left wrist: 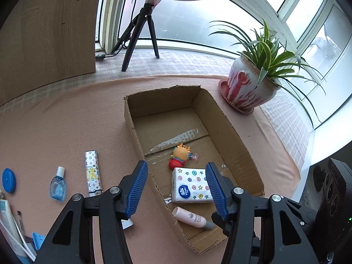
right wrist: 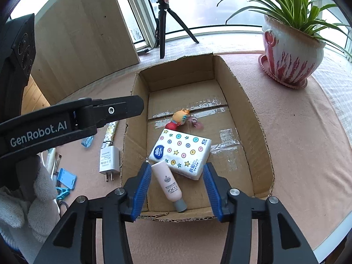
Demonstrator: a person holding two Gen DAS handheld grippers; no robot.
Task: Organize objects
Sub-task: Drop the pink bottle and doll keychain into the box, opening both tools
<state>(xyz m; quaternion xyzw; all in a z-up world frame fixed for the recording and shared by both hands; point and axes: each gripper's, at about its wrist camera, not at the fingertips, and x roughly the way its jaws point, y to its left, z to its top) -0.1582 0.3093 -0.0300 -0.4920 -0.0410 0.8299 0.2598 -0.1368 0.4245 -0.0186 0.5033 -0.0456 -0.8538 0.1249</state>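
An open cardboard box (left wrist: 231, 129) (right wrist: 248, 101) sits on the pink cloth. Inside lie a white tissue pack (left wrist: 191, 189) (right wrist: 182, 151) with coloured dots, a pink tube (left wrist: 191, 217) (right wrist: 168, 187) and a small doll keychain (left wrist: 179, 156) (right wrist: 179, 118). My left gripper (left wrist: 176, 191) is open and empty above the box's near left wall. My right gripper (right wrist: 177, 189) is open and empty over the box's near end, above the tube. Left of the box lie a patterned lighter (left wrist: 93, 171), a blue dropper bottle (left wrist: 58, 184), a blue cap (left wrist: 8, 180) and a white charger (right wrist: 109, 160).
A potted spider plant (left wrist: 253, 83) (right wrist: 290, 52) stands right of the box. A ring-light tripod (left wrist: 140, 30) (right wrist: 164, 22) and a wooden panel (left wrist: 48, 33) stand behind. Blue clips (right wrist: 67, 180) and a paper-like item (left wrist: 8, 226) lie at the left.
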